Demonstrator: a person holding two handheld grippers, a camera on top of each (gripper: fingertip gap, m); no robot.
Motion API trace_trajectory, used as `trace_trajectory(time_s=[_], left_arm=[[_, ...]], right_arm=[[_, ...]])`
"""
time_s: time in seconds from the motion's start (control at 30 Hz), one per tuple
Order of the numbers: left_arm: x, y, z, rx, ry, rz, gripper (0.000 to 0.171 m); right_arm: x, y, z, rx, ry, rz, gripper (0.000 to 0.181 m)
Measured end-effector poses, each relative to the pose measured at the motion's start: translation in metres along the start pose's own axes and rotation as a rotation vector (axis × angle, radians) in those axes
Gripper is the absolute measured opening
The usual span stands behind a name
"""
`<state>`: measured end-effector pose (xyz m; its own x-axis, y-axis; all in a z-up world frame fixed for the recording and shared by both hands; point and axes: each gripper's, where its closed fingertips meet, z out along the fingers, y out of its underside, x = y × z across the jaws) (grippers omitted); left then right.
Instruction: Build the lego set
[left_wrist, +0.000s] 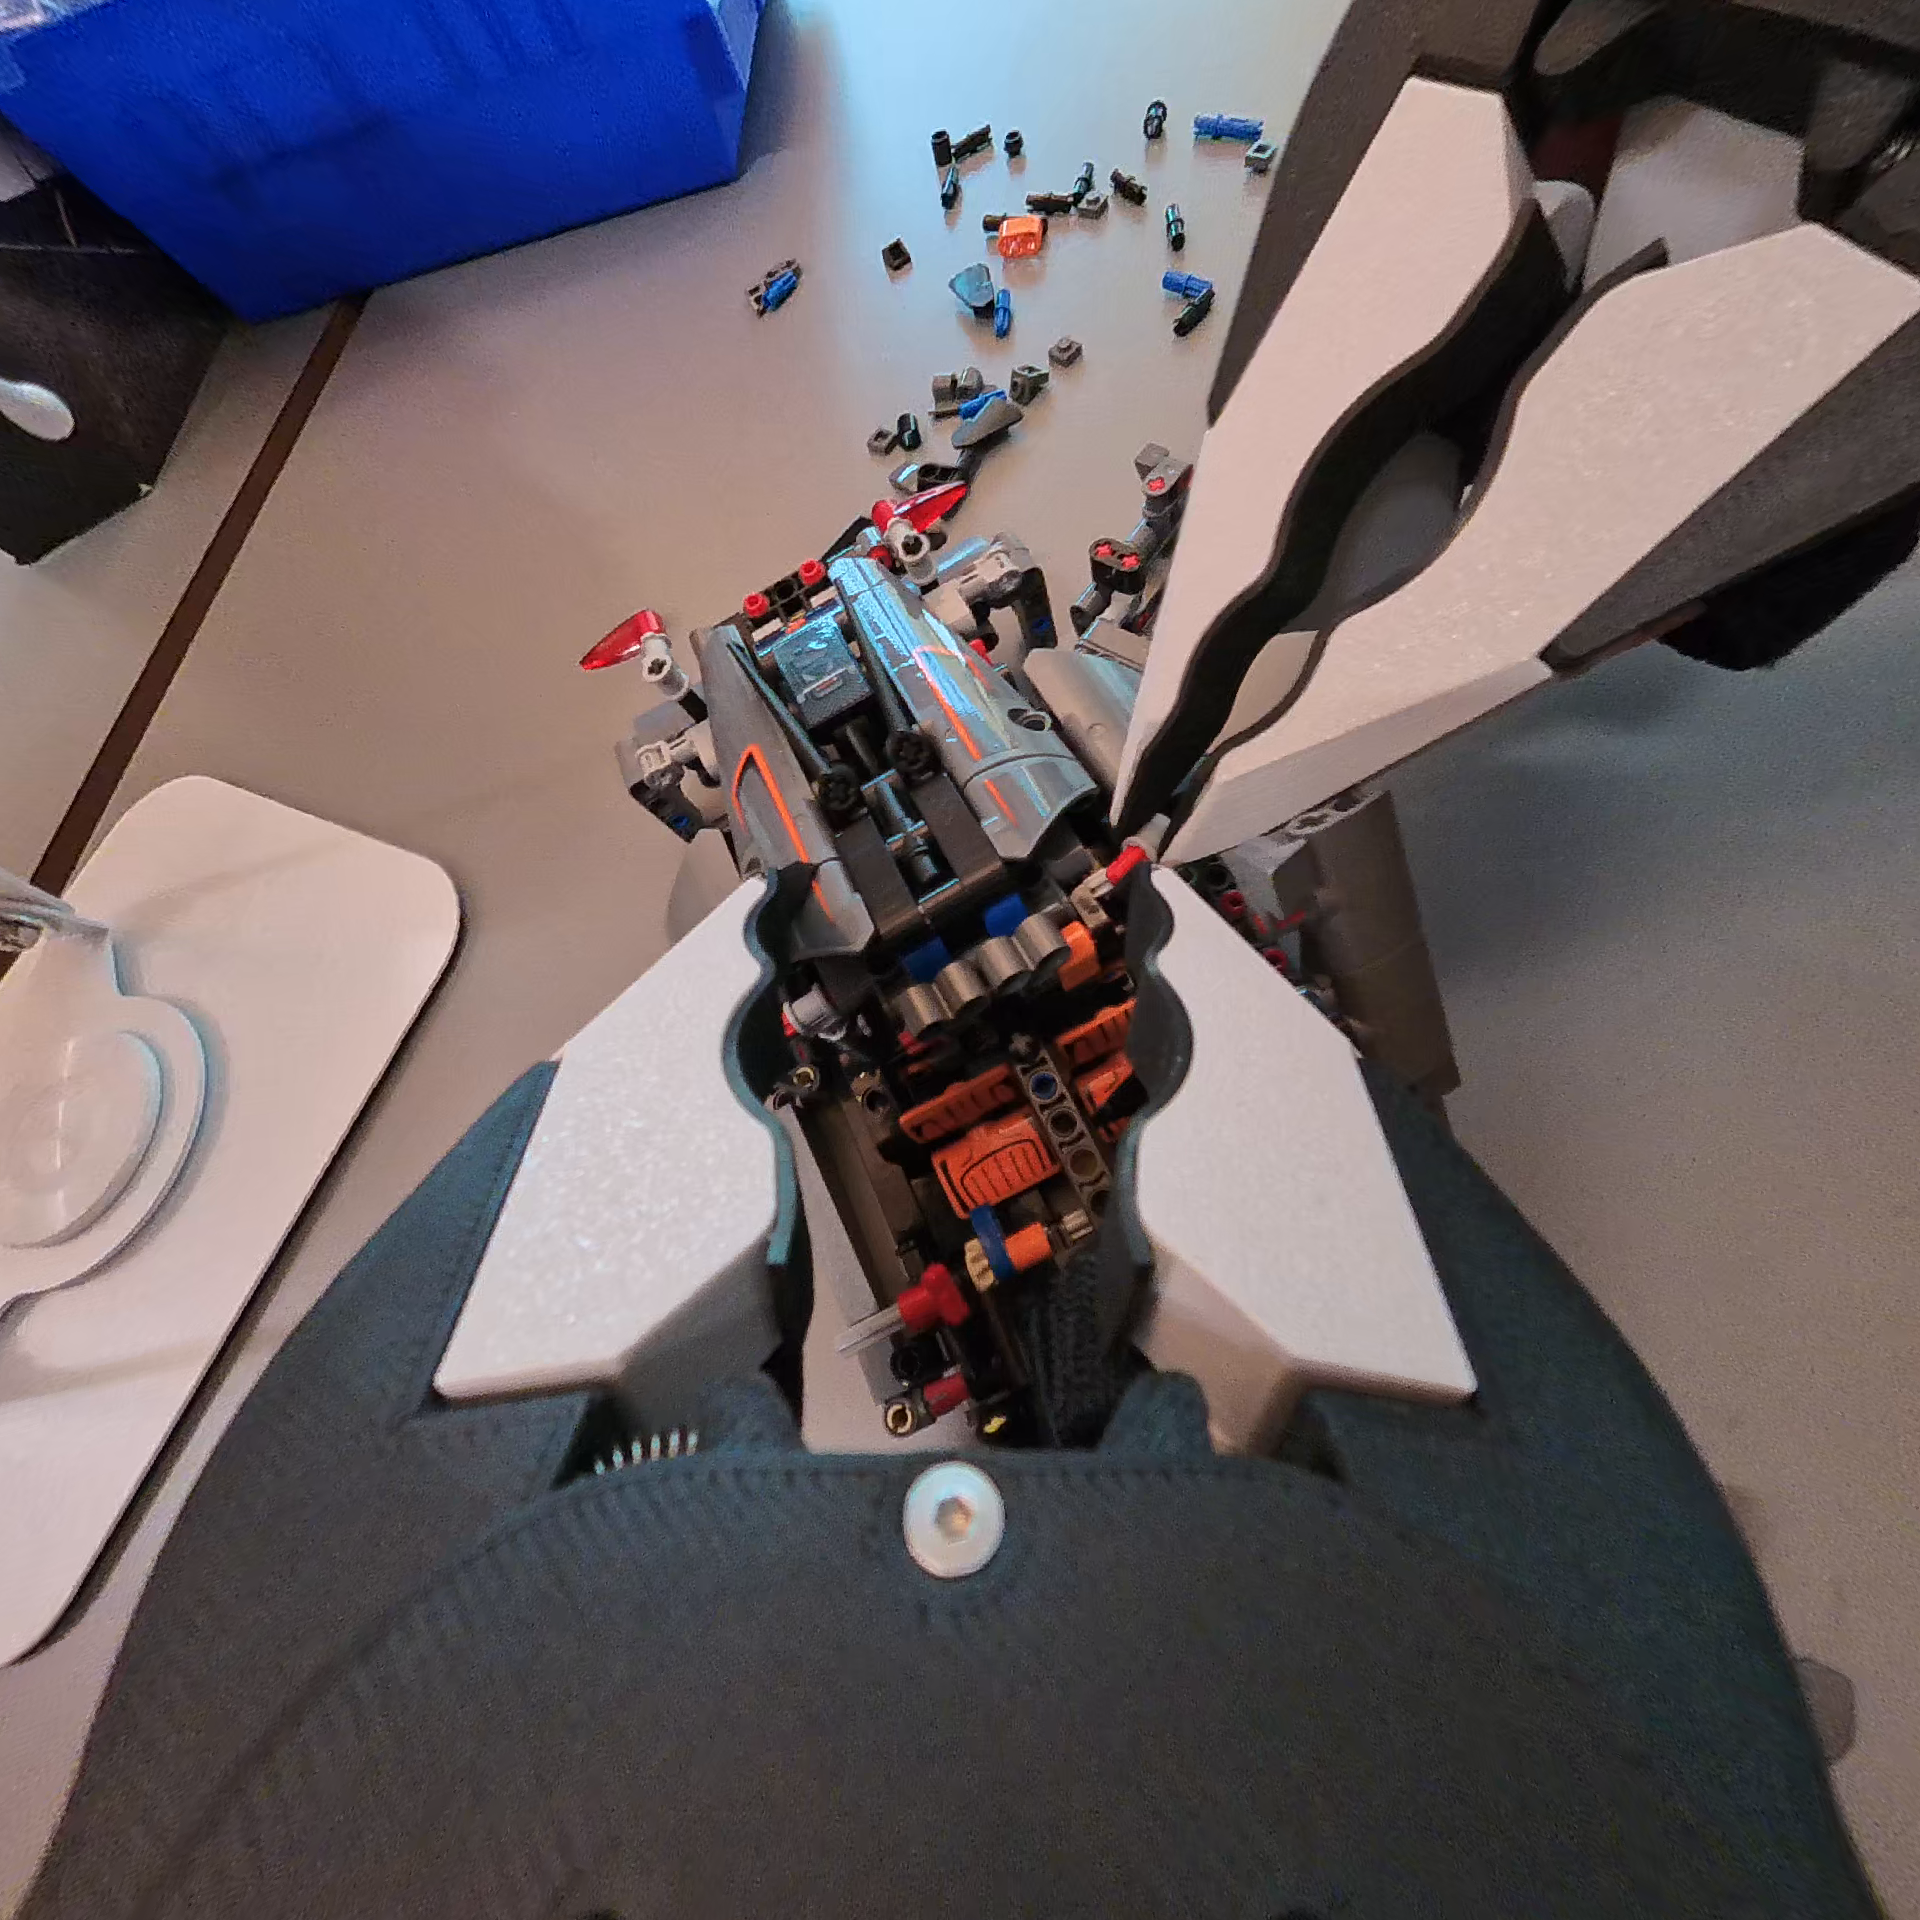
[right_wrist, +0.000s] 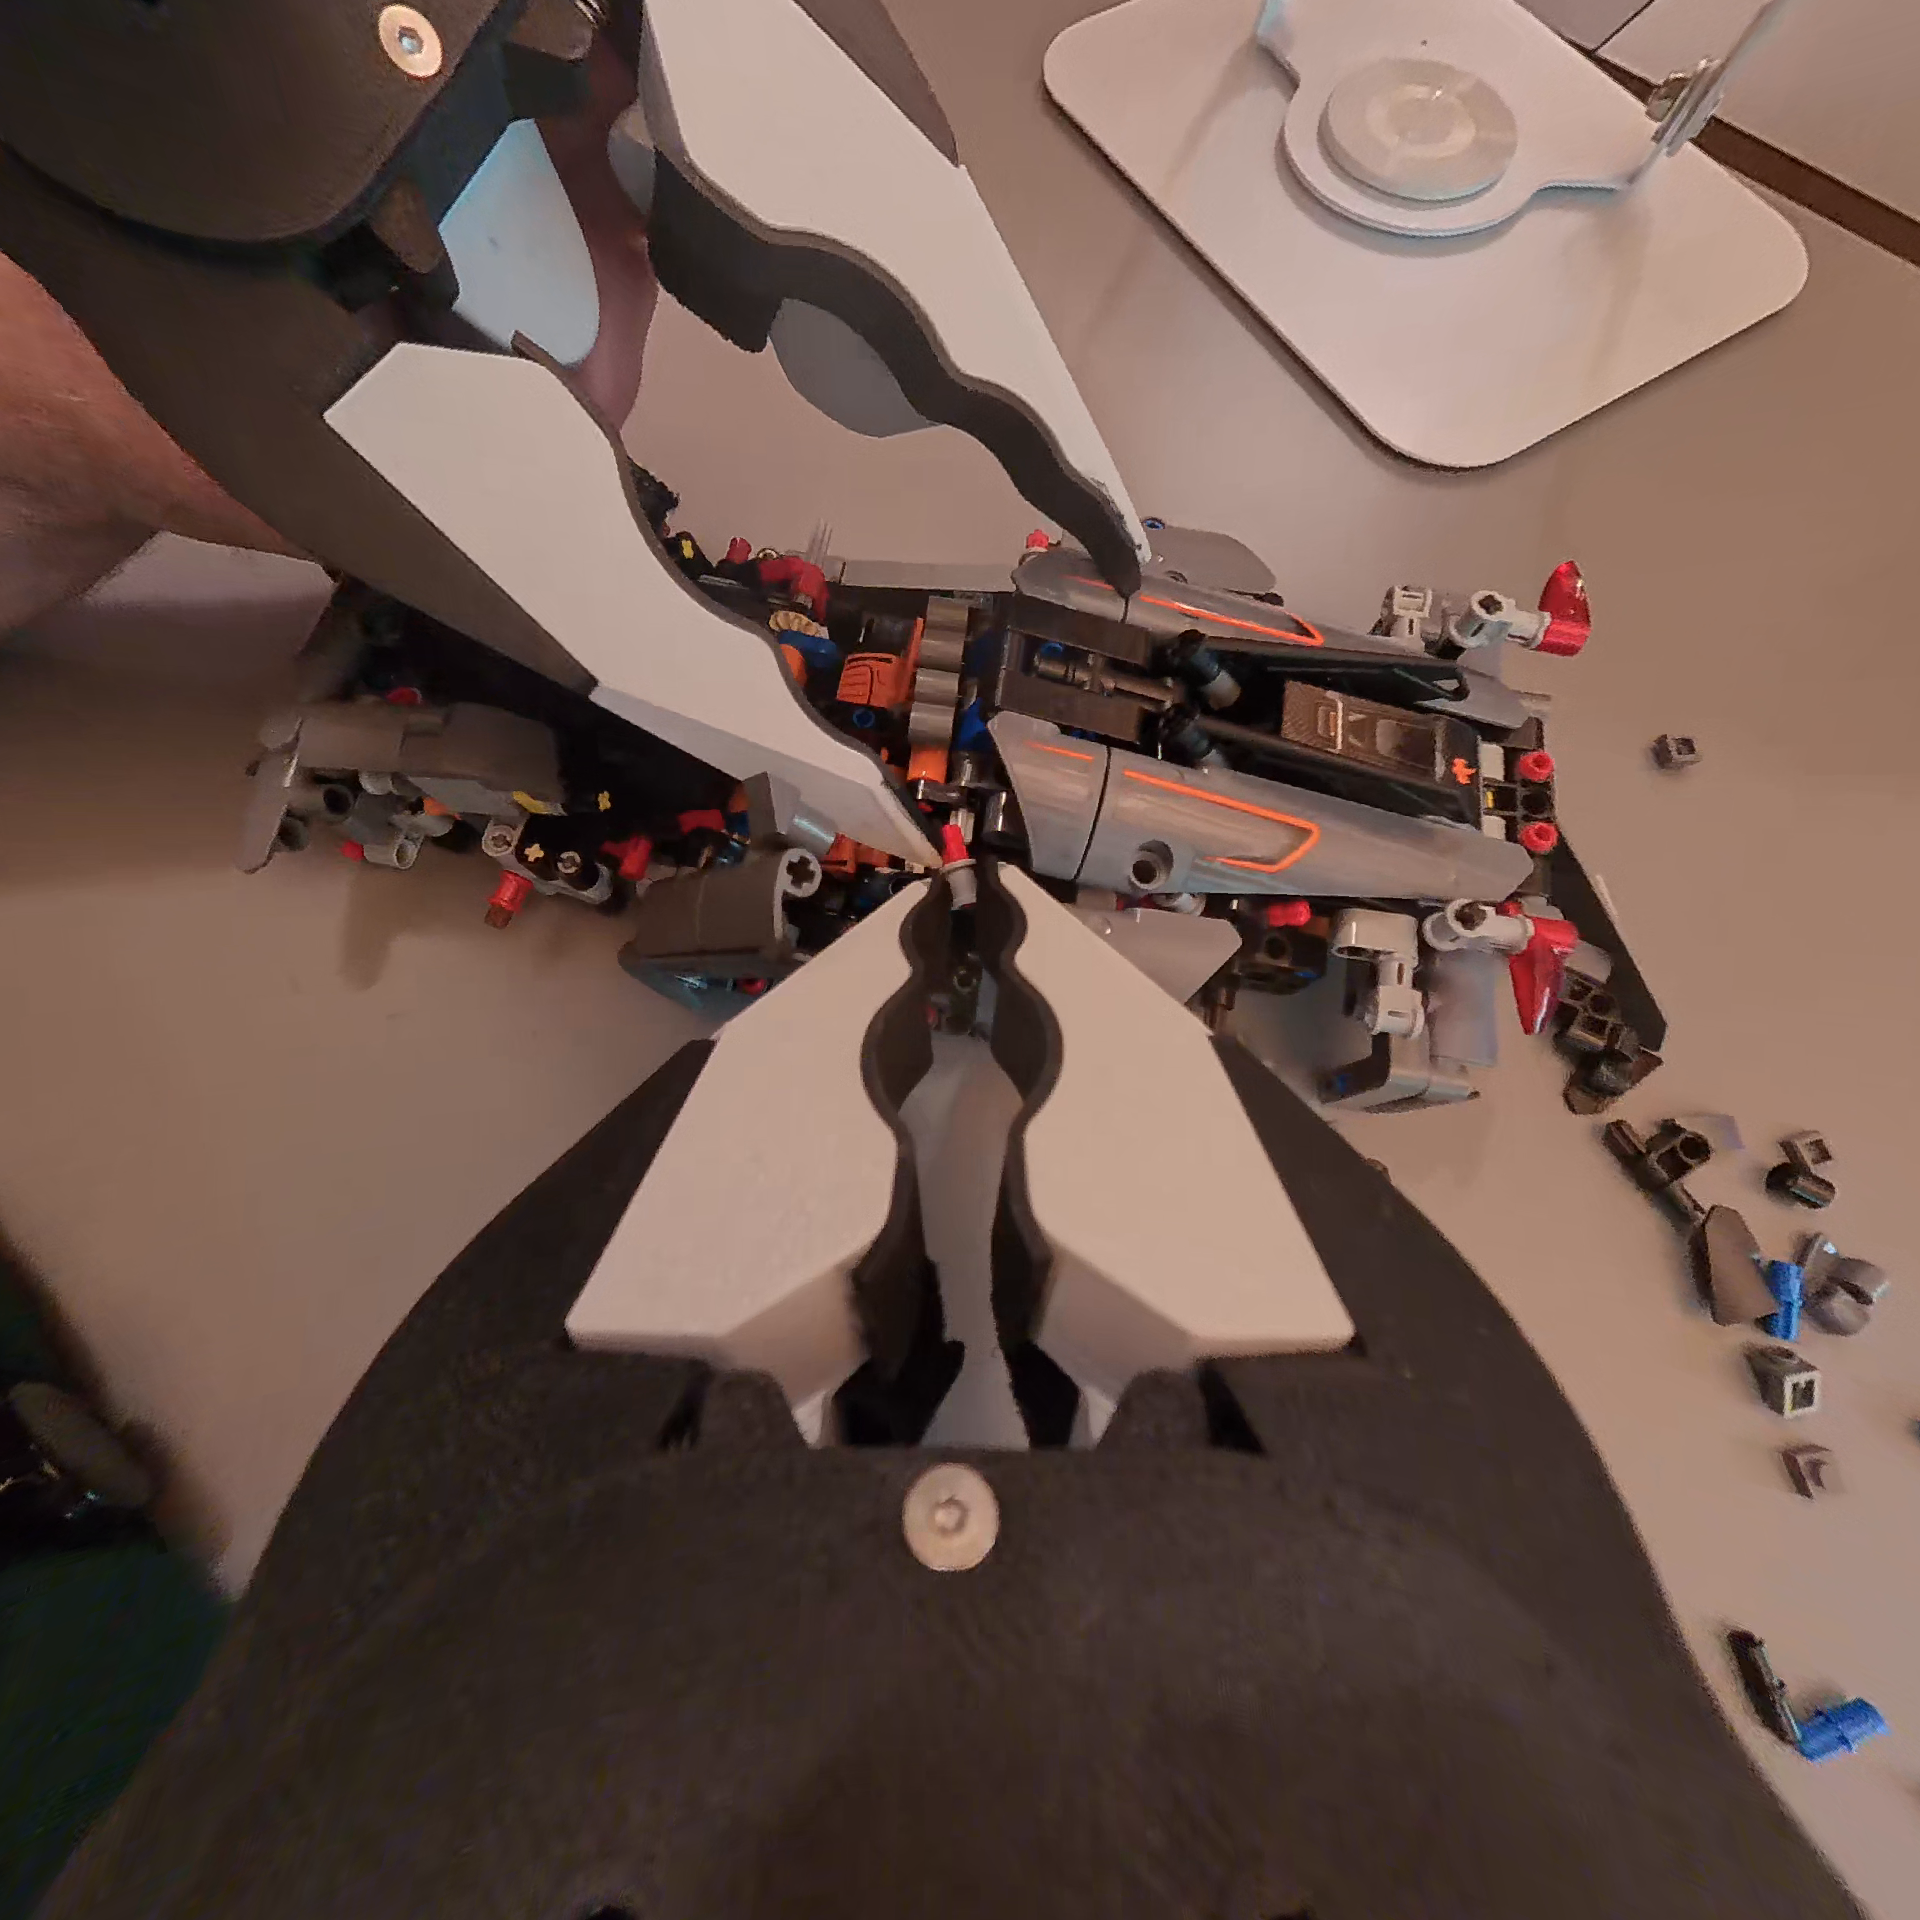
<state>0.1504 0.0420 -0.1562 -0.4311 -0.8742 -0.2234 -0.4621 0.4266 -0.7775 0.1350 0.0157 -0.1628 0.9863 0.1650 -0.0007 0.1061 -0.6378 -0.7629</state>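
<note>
A grey, black and orange lego vehicle model (left_wrist: 935, 748) lies on the table; it also shows in the right wrist view (right_wrist: 1195, 800). My left gripper (left_wrist: 961, 904) is closed across the model's body, one white finger on each side; in the right wrist view the left gripper (right_wrist: 1029, 717) reaches in from the upper left. My right gripper (right_wrist: 966, 883) is shut on a small red and grey pin (right_wrist: 956, 857), held against the model's side by the left finger's tip. In the left wrist view the right gripper (left_wrist: 1138, 847) comes from the upper right with the pin (left_wrist: 1127, 860).
Several loose small pieces (left_wrist: 1039, 239) lie beyond the model, and they show at the right in the right wrist view (right_wrist: 1766, 1278). A blue box (left_wrist: 395, 135) and a dark box (left_wrist: 83, 416) stand at far left. A white stand base (left_wrist: 260, 987) sits to the left.
</note>
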Motion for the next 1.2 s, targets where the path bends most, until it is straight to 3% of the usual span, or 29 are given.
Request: trace_trajectory(time_s=[0.37,1.2], left_arm=[[0.005,-0.005,0.002,0.010,0.024,0.003,0.060],[0.009,-0.013,0.014,0.007,0.043,-0.042,0.064]], right_arm=[[0.003,0.004,-0.006,0.020,-0.025,0.032,0.002],[0.010,0.012,-0.015,0.114,0.088,0.059,0.002]])
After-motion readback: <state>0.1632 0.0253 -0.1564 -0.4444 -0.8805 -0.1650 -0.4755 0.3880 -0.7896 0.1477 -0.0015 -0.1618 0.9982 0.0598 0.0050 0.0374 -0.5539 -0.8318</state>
